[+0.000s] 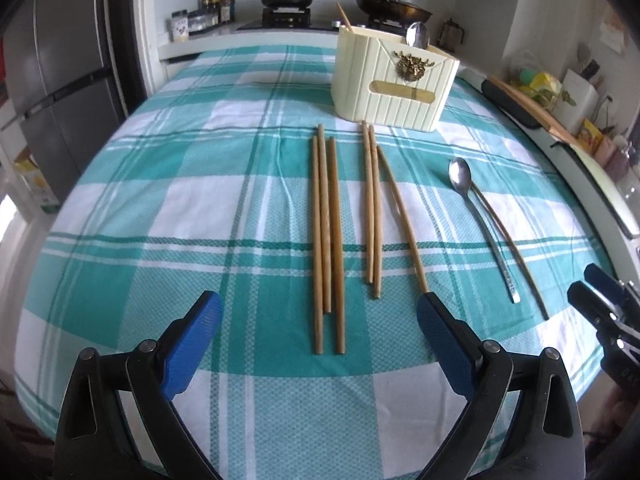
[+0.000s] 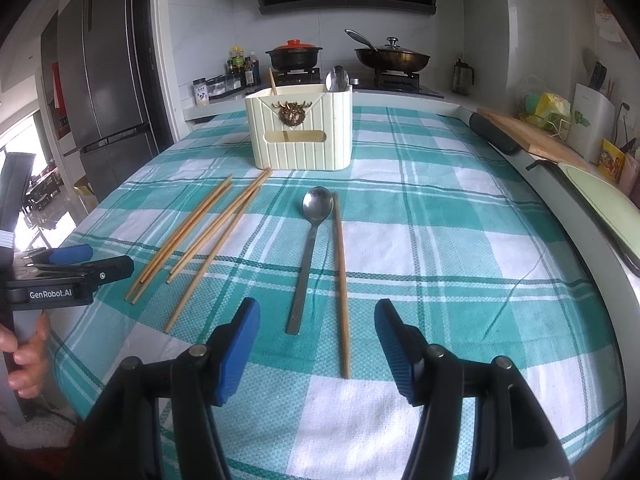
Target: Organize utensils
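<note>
A cream utensil holder (image 1: 396, 84) (image 2: 300, 136) stands at the back of the checked tablecloth, with a spoon and one chopstick inside. Several wooden chopsticks (image 1: 328, 232) (image 2: 188, 236) lie in loose groups in front of it. A steel spoon (image 1: 460, 176) (image 2: 318, 204) lies beside a single chopstick (image 2: 340, 272). My left gripper (image 1: 318, 312) (image 2: 110, 257) is open over the near ends of three chopsticks. My right gripper (image 2: 316, 312) (image 1: 586, 284) is open over the spoon's handle end and the single chopstick. Neither gripper holds anything.
A stove (image 2: 340, 76) with a lidded pot and a pan stands behind the table. A grey fridge (image 2: 108, 80) is at the left. A cutting board (image 2: 532, 136) and clutter line the counter on the right. A person's hand (image 2: 24, 360) grips the left gripper's handle.
</note>
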The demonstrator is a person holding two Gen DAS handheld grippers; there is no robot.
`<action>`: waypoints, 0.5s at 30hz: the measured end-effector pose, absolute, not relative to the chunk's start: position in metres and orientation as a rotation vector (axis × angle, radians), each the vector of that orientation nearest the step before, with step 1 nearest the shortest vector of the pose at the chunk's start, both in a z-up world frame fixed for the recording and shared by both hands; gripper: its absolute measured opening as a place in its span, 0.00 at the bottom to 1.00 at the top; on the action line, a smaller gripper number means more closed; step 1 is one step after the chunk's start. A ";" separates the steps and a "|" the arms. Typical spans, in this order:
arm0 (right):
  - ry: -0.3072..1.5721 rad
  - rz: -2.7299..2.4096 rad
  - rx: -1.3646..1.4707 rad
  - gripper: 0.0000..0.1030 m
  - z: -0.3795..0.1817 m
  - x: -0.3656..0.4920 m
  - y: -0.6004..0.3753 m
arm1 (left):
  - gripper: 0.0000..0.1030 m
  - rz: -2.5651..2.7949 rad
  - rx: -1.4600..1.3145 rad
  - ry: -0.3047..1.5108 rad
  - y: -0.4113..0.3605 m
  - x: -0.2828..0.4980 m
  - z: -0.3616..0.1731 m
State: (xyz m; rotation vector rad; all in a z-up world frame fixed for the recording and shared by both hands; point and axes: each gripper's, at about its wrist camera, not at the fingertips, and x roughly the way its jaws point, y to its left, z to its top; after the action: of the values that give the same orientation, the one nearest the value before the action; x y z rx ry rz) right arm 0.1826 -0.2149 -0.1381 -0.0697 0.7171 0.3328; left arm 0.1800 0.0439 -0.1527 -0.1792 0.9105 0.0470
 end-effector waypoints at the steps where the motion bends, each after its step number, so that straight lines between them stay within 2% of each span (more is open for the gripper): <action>1: 0.719 0.327 -0.062 0.59 -0.139 0.184 -0.217 | 0.95 0.039 -0.202 0.921 0.048 0.182 -0.156; 9: 0.749 0.298 -0.029 0.59 -0.147 0.192 -0.225 | 0.95 0.008 -0.265 0.954 0.078 0.214 -0.163; 15: 0.762 0.302 -0.023 0.59 -0.151 0.193 -0.225 | 0.95 0.024 -0.160 0.985 0.081 0.248 -0.171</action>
State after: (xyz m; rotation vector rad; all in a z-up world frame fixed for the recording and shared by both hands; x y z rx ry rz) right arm 0.1933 -0.2253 -0.1514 -0.0228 0.7616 0.3024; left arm 0.2482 0.0807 -0.1713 -0.1597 0.9845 0.0237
